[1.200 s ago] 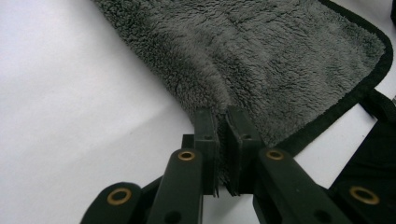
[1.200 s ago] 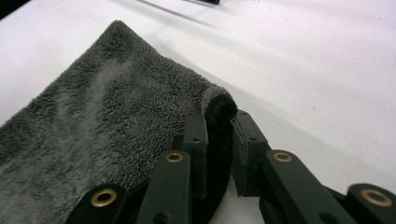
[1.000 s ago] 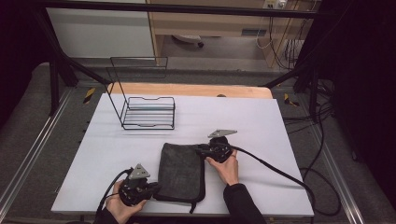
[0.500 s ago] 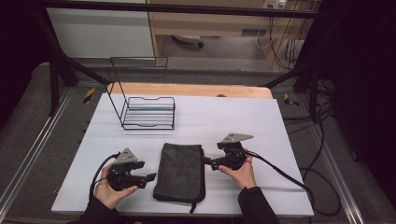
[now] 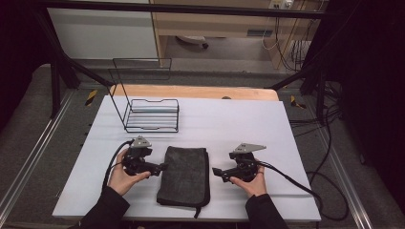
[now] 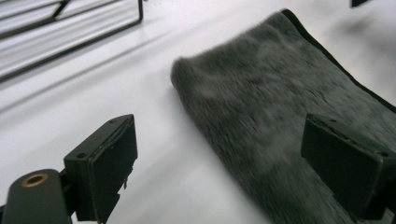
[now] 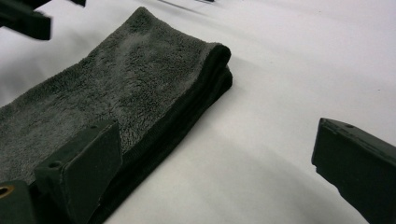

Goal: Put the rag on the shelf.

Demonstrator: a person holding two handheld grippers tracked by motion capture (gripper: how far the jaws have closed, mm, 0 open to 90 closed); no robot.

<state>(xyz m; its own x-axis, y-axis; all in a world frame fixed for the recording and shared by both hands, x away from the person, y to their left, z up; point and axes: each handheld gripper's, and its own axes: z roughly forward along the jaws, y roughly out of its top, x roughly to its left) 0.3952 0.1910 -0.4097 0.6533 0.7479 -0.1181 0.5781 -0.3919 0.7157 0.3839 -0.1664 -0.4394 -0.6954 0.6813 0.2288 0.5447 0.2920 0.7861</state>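
Observation:
A dark grey fluffy towel (image 5: 185,174) lies folded flat on the white table (image 5: 229,124), near its front edge. My left gripper (image 5: 161,167) rests just left of the towel, pointing at its left edge. In the left gripper view this gripper (image 6: 224,163) is open wide, with the towel (image 6: 280,107) under its right jaw. My right gripper (image 5: 216,171) sits to the right of the towel, a small gap away. Seen in the right gripper view, that gripper (image 7: 219,168) is open too, and the folded towel (image 7: 126,88) lies by its left jaw. Neither gripper holds anything.
A black wire rack (image 5: 150,112) stands at the back left of the table, also seen as wire rack (image 6: 70,28). Beyond the white sheet runs a wooden table edge (image 5: 196,91). Cables trail from both grippers, the right cable (image 5: 296,183) over the table's right side.
Both grippers have left the towel's corners and moved outward, settling on either side of its middle. The towel lies still, flat and folded.

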